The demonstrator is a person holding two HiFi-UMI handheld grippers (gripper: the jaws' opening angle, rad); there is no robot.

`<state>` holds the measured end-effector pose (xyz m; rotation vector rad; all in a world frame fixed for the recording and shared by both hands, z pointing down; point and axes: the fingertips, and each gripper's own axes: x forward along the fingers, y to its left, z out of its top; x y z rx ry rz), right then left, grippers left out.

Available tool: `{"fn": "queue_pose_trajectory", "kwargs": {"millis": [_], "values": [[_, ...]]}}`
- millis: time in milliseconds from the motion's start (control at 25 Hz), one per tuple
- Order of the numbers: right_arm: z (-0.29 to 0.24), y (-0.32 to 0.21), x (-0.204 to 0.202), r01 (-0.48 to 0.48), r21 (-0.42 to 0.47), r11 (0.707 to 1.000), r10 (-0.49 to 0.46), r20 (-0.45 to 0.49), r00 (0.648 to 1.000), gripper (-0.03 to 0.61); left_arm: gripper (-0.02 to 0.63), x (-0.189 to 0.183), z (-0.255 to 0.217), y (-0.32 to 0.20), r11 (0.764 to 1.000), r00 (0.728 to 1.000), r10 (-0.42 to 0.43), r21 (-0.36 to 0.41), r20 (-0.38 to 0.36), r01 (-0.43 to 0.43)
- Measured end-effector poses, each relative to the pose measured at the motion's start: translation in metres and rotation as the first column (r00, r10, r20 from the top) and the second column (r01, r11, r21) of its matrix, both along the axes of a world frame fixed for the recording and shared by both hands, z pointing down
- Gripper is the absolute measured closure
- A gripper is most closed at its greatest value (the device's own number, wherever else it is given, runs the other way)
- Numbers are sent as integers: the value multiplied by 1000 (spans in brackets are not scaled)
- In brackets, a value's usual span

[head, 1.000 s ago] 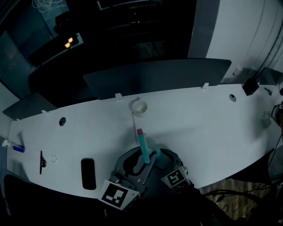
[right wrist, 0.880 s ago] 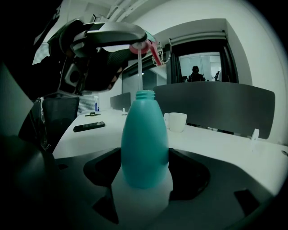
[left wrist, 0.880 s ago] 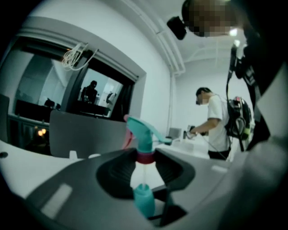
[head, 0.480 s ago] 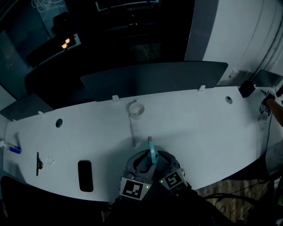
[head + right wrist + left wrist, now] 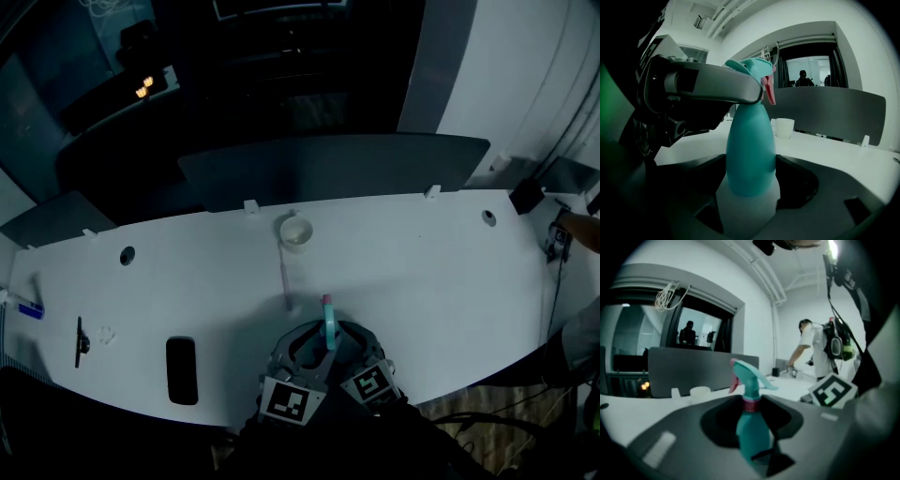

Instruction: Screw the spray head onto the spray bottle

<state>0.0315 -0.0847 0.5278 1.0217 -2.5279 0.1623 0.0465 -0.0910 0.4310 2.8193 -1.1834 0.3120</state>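
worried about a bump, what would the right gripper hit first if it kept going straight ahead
The right gripper is shut on the bottle; beyond it, probably the white cup, but depth is unclear.

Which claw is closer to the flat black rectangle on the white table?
Left. The left claw sits right of the flat black rectangular object; the right claw is farther right, beyond the teal spray bottle.

The head view looks steeply down on the white surface [image 5: 422,281] from well above. The left gripper view and the right gripper view sit low, close behind the spray bottle [image 5: 327,319], and face across the surface from differing angles. All three views share the spray bottle and the cup [image 5: 295,231].
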Motion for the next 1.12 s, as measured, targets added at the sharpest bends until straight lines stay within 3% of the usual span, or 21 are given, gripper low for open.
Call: {"fn": "queue_pose_trajectory", "kwargs": {"millis": [280, 480, 680, 840, 920, 1040, 1120], "values": [[1, 0, 0, 8, 1, 1000, -8, 2, 1000, 238, 480, 1, 2, 0, 999, 999, 47, 22, 10, -48], [1, 3, -1, 118, 7, 993, -118, 6, 993, 238, 480, 2, 3, 5, 981, 981, 191, 3, 11, -192], [9, 10, 2, 349, 9, 937, -349, 1, 937, 238, 480, 3, 4, 13, 938, 937, 347, -31, 41, -346], [16, 11, 2, 455, -33, 890, -456, -41, 889, 238, 480, 2, 3, 14, 939, 937, 344, -22, 59, -343], [16, 11, 4, 416, -48, 908, -418, -31, 908, 236, 480, 1, 4, 12, 956, 954, 295, -14, 57, -294], [-4, 12, 9, 240, -13, 971, -239, 70, 969, 236, 480, 0, 3, 12, 980, 980, 197, 2, 22, -197], [-13, 15, 3, 153, 7, 988, -153, 53, 987, 236, 480, -1, 2, 12, 989, 989, 147, 11, 2, -147]]}}
